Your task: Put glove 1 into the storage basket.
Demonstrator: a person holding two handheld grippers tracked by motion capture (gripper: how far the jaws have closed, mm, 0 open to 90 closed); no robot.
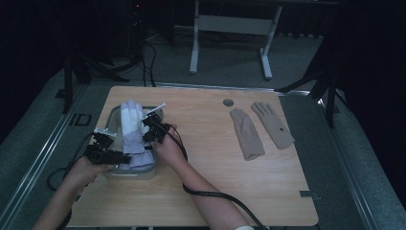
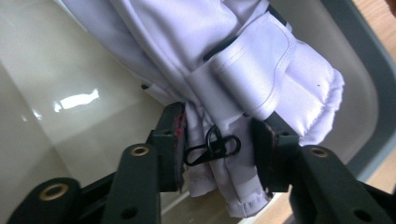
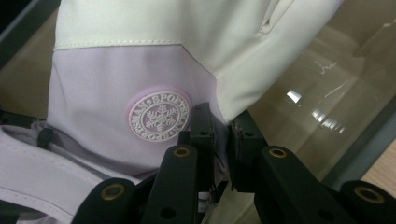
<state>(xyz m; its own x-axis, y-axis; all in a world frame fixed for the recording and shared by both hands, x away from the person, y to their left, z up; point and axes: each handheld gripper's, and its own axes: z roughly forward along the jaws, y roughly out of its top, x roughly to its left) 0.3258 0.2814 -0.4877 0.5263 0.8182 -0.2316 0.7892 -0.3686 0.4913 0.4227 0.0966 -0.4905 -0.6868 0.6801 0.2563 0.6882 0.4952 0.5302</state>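
Note:
A white-and-lilac ski glove (image 1: 131, 122) stands up out of a grey tub (image 1: 128, 172) at the table's left. My right gripper (image 1: 152, 129) is shut on that glove's edge, just beside its round snowflake badge (image 3: 159, 116), the fabric pinched between the pads at the right gripper (image 3: 222, 135). A second lilac glove (image 1: 140, 159) lies lower in the tub. My left gripper (image 1: 107, 154) is at the tub's near left. Its jaws stand apart around a white cuff (image 2: 219, 126), which carries a black clip (image 2: 212, 147); the cuff hangs loosely inside the left gripper (image 2: 217, 149).
Two beige gloves (image 1: 246, 129) (image 1: 274, 123) lie flat on the wooden table (image 1: 206, 158) at the right, near a round grey cap (image 1: 228, 102). The tub's glossy inner wall (image 2: 70, 70) is close around both grippers. A white desk frame (image 1: 194, 43) stands on the floor beyond.

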